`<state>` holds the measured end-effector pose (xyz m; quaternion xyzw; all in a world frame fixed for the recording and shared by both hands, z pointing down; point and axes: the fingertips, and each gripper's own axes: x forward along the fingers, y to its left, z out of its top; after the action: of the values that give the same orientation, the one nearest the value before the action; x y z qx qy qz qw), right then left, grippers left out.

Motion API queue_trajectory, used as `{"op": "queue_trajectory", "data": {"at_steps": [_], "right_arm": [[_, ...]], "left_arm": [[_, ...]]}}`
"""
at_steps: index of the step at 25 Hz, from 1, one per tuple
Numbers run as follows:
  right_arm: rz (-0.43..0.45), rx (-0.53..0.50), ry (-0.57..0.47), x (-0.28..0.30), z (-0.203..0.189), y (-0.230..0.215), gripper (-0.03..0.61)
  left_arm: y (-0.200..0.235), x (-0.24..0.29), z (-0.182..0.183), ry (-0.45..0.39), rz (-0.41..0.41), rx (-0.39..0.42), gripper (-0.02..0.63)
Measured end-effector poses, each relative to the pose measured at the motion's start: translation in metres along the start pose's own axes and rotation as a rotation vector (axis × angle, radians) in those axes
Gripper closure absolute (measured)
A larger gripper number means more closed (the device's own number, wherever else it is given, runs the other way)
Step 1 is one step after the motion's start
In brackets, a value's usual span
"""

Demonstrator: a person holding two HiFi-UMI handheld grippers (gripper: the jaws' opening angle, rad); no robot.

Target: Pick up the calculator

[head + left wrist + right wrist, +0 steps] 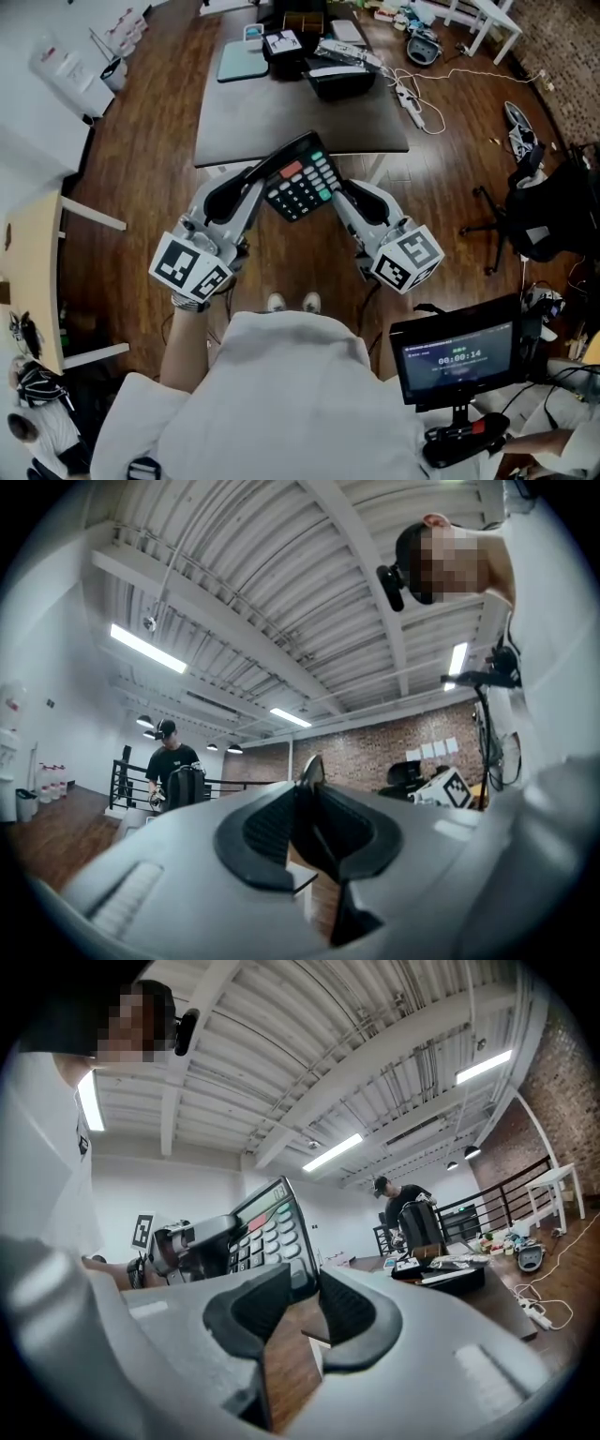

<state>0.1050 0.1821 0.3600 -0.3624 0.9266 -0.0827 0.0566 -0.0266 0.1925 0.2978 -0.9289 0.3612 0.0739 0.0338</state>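
The calculator [302, 178] sits lifted between both tips, with the left gripper [265, 176] pinching one edge and the right gripper [335, 187] the opposite. Hold both pinches even and level — any twist probably slips it toward the table [281, 127] ahead.

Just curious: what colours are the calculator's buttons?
Mostly pale buttons on the black calculator, plus some red and green ones. The head view shows them best.

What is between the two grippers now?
The calculator, clamped at its edges by the left gripper and right gripper, as the head view shows.
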Motion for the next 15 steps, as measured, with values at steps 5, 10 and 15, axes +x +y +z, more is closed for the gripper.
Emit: {"op": "queue_trajectory", "data": {"at_steps": [5, 10, 15], "right_arm": [[0.004, 0.001, -0.005, 0.002, 0.005, 0.005, 0.480], [0.004, -0.005, 0.002, 0.008, 0.005, 0.013, 0.482], [-0.004, -0.016, 0.002, 0.015, 0.007, 0.011, 0.482]], "left_arm": [[0.001, -0.005, 0.004, -0.009, 0.003, 0.004, 0.545], [0.007, -0.014, 0.006, -0.015, 0.001, -0.013, 0.546], [0.013, -0.012, 0.009, -0.021, -0.006, -0.003, 0.546]]}}
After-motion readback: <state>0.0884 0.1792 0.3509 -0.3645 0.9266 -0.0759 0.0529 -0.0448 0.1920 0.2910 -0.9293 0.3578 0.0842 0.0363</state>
